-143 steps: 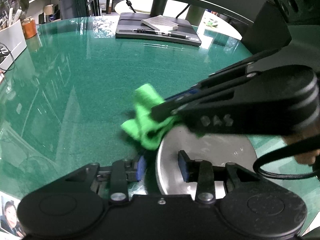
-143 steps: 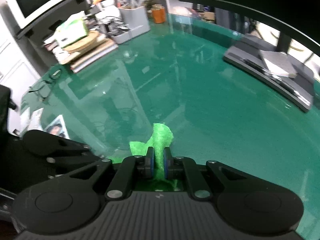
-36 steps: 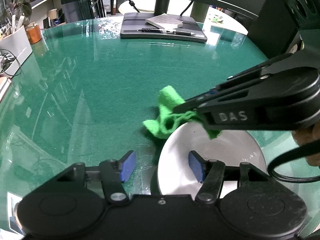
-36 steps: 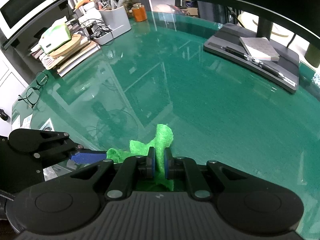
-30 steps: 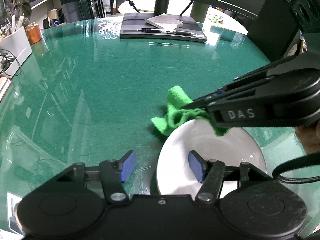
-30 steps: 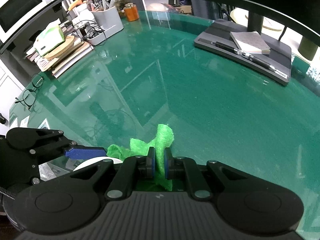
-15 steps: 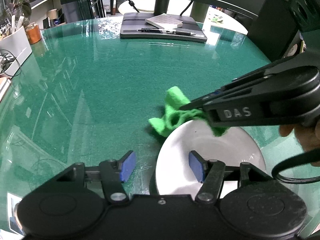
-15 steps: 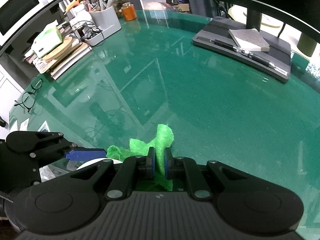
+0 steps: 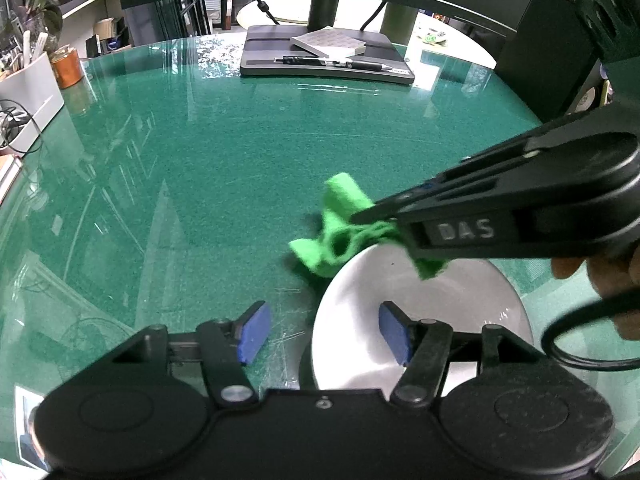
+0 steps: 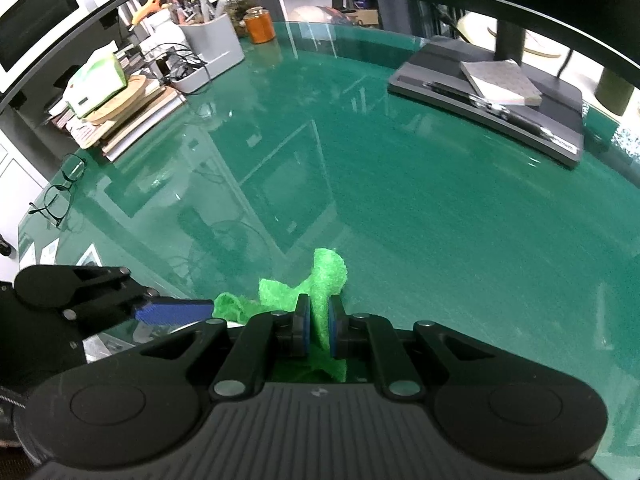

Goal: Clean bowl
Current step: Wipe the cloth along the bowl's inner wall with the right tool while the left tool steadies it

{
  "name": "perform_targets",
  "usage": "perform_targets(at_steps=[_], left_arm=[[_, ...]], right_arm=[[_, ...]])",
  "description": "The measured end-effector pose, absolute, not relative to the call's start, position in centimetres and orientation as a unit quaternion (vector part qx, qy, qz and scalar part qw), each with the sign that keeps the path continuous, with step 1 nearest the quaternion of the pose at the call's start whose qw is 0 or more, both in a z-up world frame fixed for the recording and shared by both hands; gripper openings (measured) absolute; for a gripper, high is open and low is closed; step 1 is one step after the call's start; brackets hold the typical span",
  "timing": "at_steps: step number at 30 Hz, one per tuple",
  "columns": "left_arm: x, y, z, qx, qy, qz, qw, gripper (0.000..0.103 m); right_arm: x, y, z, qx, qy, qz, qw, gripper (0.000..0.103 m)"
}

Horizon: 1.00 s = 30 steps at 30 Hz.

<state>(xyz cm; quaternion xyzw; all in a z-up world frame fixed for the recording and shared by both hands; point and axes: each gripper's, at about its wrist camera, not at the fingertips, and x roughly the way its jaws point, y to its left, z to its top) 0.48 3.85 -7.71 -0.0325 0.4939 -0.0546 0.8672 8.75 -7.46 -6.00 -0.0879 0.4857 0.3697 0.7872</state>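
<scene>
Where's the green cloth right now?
Pinched in the right gripper, the green cloth hangs over the white bowl's far-left rim in the left wrist view.

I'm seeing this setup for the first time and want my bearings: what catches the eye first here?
The bright green cloth stands out, pinched in the shut right gripper over the far rim of the white bowl on the glossy green table. The left gripper sits open astride the bowl's near rim, one blue pad inside and one outside, its jaws having just opened a little. At the table's far edge lies a dark tray with a notebook and pen.
</scene>
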Motion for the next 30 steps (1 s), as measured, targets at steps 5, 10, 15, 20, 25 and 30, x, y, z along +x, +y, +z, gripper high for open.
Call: perform_targets(at_steps=[5, 10, 15, 20, 25, 30], left_arm=[[0.6, 3.8, -7.7, -0.032, 0.494, -0.054, 0.867, 0.063], [0.6, 3.8, -7.8, -0.031, 0.494, -0.054, 0.867, 0.063], [0.5, 3.8, -7.7, -0.030, 0.494, -0.053, 0.867, 0.064], [0.6, 3.8, -7.8, -0.030, 0.494, -0.052, 0.867, 0.065], [0.6, 3.8, -7.8, -0.029, 0.494, -0.052, 0.868, 0.066], [0.6, 3.8, -7.8, -0.028, 0.494, -0.052, 0.868, 0.067]], right_arm=[[8.9, -8.3, -6.0, -0.082, 0.489, 0.364, 0.788, 0.010], [9.0, -9.4, -6.1, -0.076, 0.494, 0.353, 0.791, 0.011], [8.8, -9.4, -6.2, -0.074, 0.493, 0.351, 0.793, 0.010], [8.8, -9.5, -6.2, -0.070, 0.493, 0.350, 0.794, 0.010], [8.8, -9.5, -6.2, -0.069, 0.492, 0.349, 0.794, 0.010], [8.7, -9.5, -6.2, -0.067, 0.490, 0.347, 0.797, 0.010]])
